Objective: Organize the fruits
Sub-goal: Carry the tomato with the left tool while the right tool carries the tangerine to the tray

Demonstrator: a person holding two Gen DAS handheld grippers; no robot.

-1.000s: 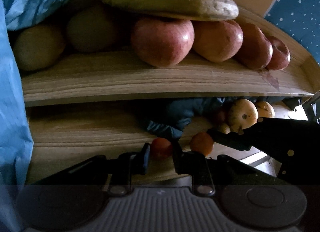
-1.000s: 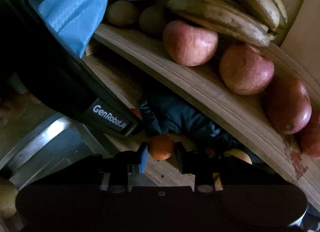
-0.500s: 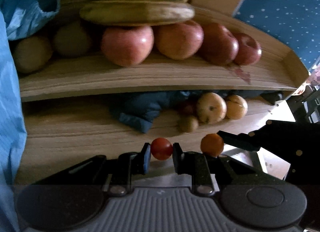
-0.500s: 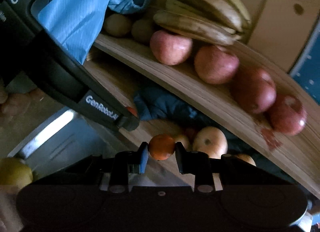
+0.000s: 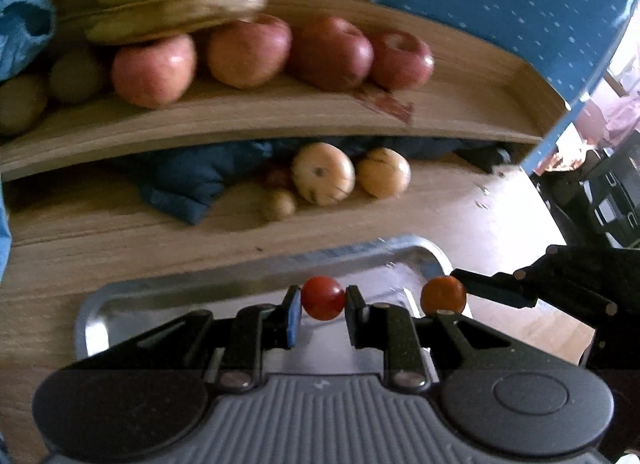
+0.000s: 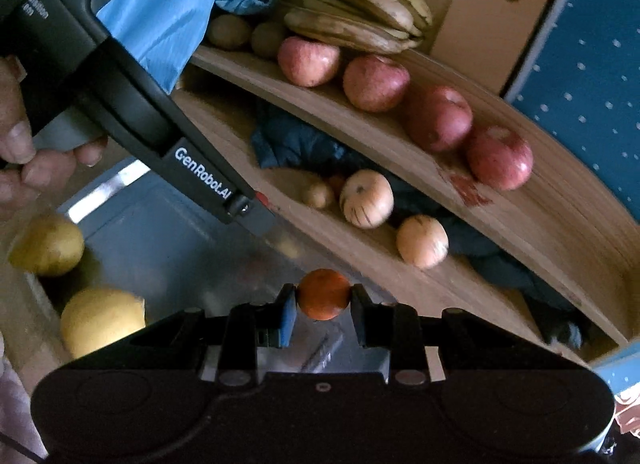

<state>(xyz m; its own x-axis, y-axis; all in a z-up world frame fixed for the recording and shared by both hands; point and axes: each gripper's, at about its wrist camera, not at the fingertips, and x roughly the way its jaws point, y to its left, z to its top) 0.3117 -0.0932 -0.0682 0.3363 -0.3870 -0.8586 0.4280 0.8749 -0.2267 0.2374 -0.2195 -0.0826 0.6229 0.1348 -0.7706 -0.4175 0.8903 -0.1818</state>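
seemingly midway: the left tongs (image 5: 322, 300) pinch a small red round fruit (image 5: 322, 297) and the right tongs (image 6: 323, 301) pinch a small orange round fruit (image 6: 323, 299), both above the shiny metal tray (image 5: 256, 284) on the wooden tabletop (image 5: 120, 248). red apples (image 5: 240, 52) and bananas (image 6: 360, 12) already sit on the upper wooden shelf (image 5: 260, 112); pale round fruits (image 5: 322, 174) remain on the shelf below it. only the right view shows two yellow fruits (image 6: 100, 320) in the tray.
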